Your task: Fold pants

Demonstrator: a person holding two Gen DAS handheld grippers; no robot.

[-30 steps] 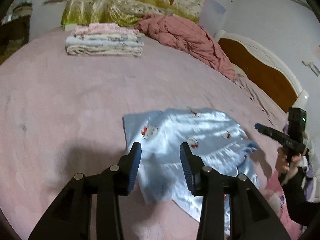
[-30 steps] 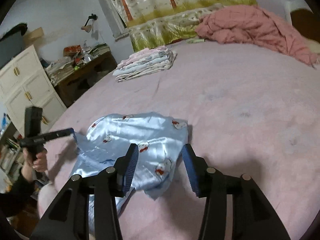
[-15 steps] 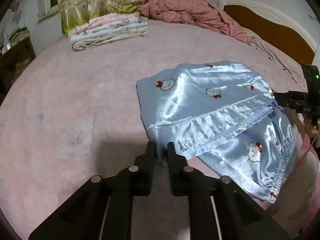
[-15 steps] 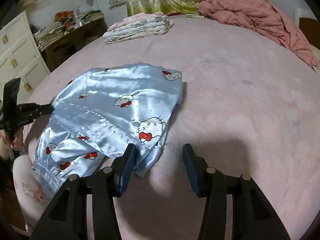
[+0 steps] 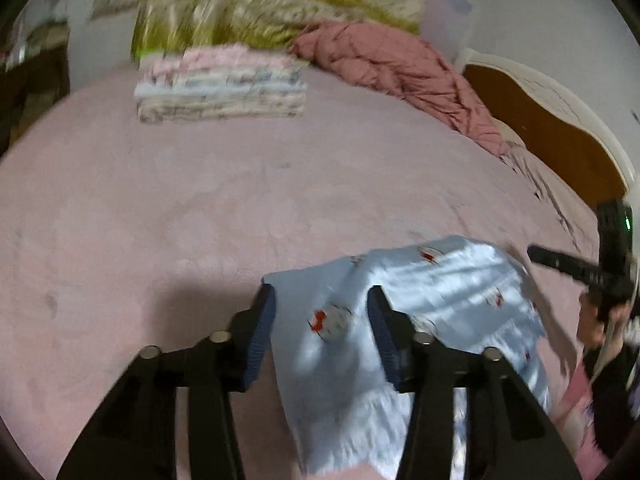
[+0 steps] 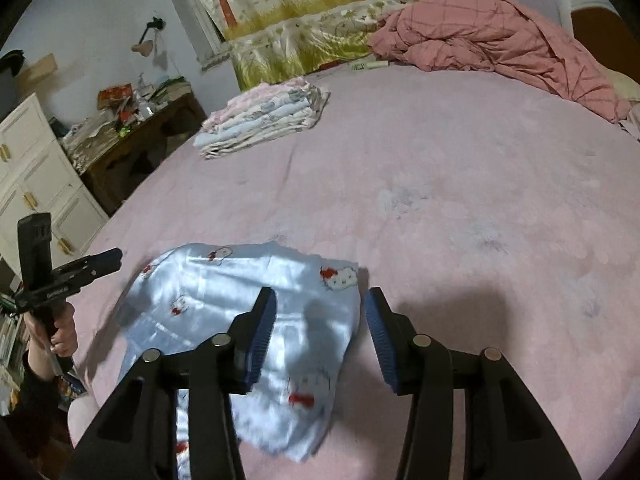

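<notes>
- Left claw: jaws are seen apart and empty, having just been opening; a corner of the pants shows between and beneath them, but no pad is pressed on the cloth.
- Right claw: jaws are held part open and nothing is gripped; the pants' right edge is seen below the gap, with the left pad over the cloth and the right pad over bare bed.
- Pants: the blue satin garment is laid on the near part of the pink bed, doubled over itself, with its lower portion running out of view under the claws. The fold edges are blurred in the left view.
- Progress, as judged: at least 1 fold appears made, since the cloth lies in layers. The bundle is still loose and uneven, so further folding and squaring are judged outstanding. How many folds remain cannot be told.
- Placement: both claws are held above the pants' near edge, apart from the cloth, 1 at each side.
- Stack: folded laundry is noted well beyond the pants, near the far edge.
- Quilt: a crumpled pink quilt is noted at the far right.
</notes>
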